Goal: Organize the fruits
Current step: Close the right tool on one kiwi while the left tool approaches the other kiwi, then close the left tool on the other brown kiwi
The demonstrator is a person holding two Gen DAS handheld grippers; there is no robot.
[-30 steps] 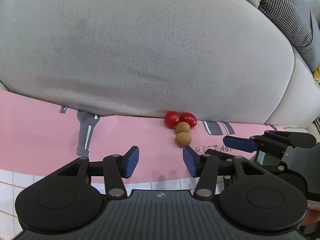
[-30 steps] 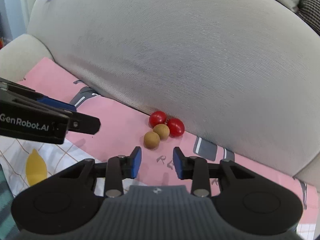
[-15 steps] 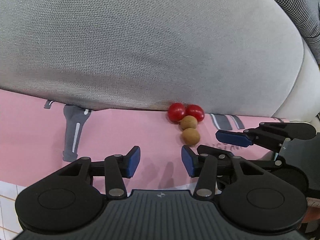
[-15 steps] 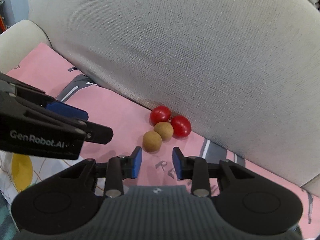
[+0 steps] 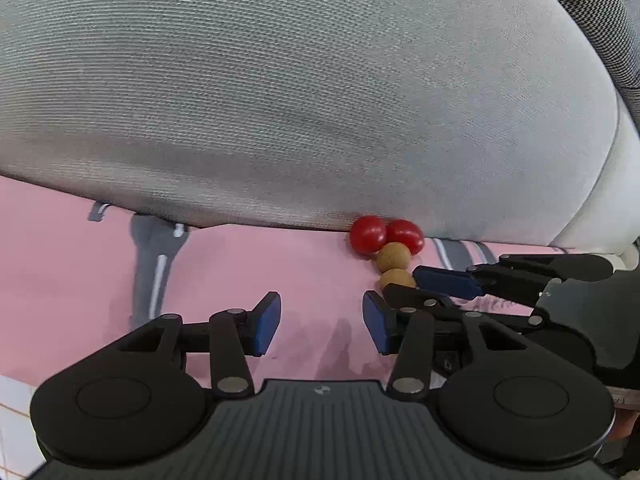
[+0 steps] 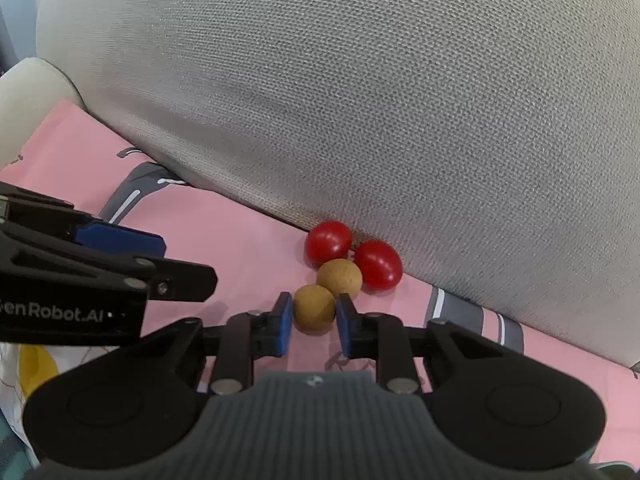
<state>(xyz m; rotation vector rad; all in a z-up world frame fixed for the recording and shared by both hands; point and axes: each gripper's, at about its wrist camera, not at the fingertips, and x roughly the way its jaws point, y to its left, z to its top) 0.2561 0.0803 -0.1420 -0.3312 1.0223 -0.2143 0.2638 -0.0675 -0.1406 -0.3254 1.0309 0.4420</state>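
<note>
Two red cherry tomatoes (image 6: 328, 242) (image 6: 378, 264) and two round brown fruits lie in a cluster on a pink cloth (image 6: 224, 240), against a grey cushion. My right gripper (image 6: 314, 316) is closing on the near brown fruit (image 6: 314, 306), its blue pads pressing both sides. The far brown fruit (image 6: 340, 278) touches it from behind. My left gripper (image 5: 320, 320) hovers open over bare pink cloth, left of the fruits, with nothing between its fingers. In the left wrist view the right gripper (image 5: 408, 285) reaches in from the right onto the near brown fruit (image 5: 396, 278).
A large grey cushion (image 5: 280, 100) rises directly behind the fruits. A houndstooth pillow (image 5: 600, 20) sits at the upper right. White cloth with a yellow pattern (image 6: 32, 364) lies at the lower left. The left gripper (image 6: 188, 262) crosses the right wrist view's left side.
Both grippers have come down and closer to the fruit cluster. The right jaws have narrowed around the near brown fruit, which earlier lay ahead of them. The left jaws stay apart.
</note>
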